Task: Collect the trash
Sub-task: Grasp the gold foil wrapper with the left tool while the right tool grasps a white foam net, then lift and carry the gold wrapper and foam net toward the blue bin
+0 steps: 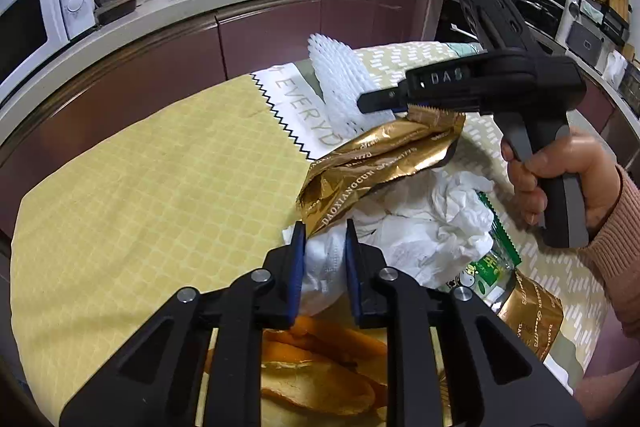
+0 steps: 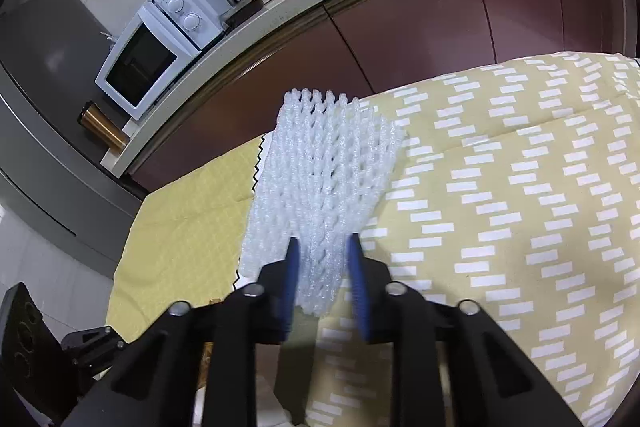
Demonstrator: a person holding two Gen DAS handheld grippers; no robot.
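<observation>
A pile of trash lies on the yellow tablecloth (image 1: 160, 207): crumpled white paper (image 1: 420, 223), a gold snack wrapper (image 1: 380, 155), a green-and-white packet (image 1: 496, 259), a second gold wrapper (image 1: 532, 315) and orange peels (image 1: 320, 367). My left gripper (image 1: 325, 241) is shut on a fold of the white paper, which fills the gap between its blue pads. A white foam fruit net (image 2: 320, 167) lies at the far side of the pile. My right gripper (image 2: 324, 255) is shut on the net's near end. In the left wrist view a hand (image 1: 568, 179) holds that gripper (image 1: 372, 101) just above the gold wrapper.
Behind the table runs a kitchen counter (image 1: 240, 3) over maroon cabinet doors (image 2: 420, 27). It carries a white microwave (image 2: 148, 55), jars, bottles and a copper tumbler (image 2: 102, 129). A patterned cloth (image 2: 520, 187) covers the table's right part. An oven front (image 1: 532, 7) is at the far right.
</observation>
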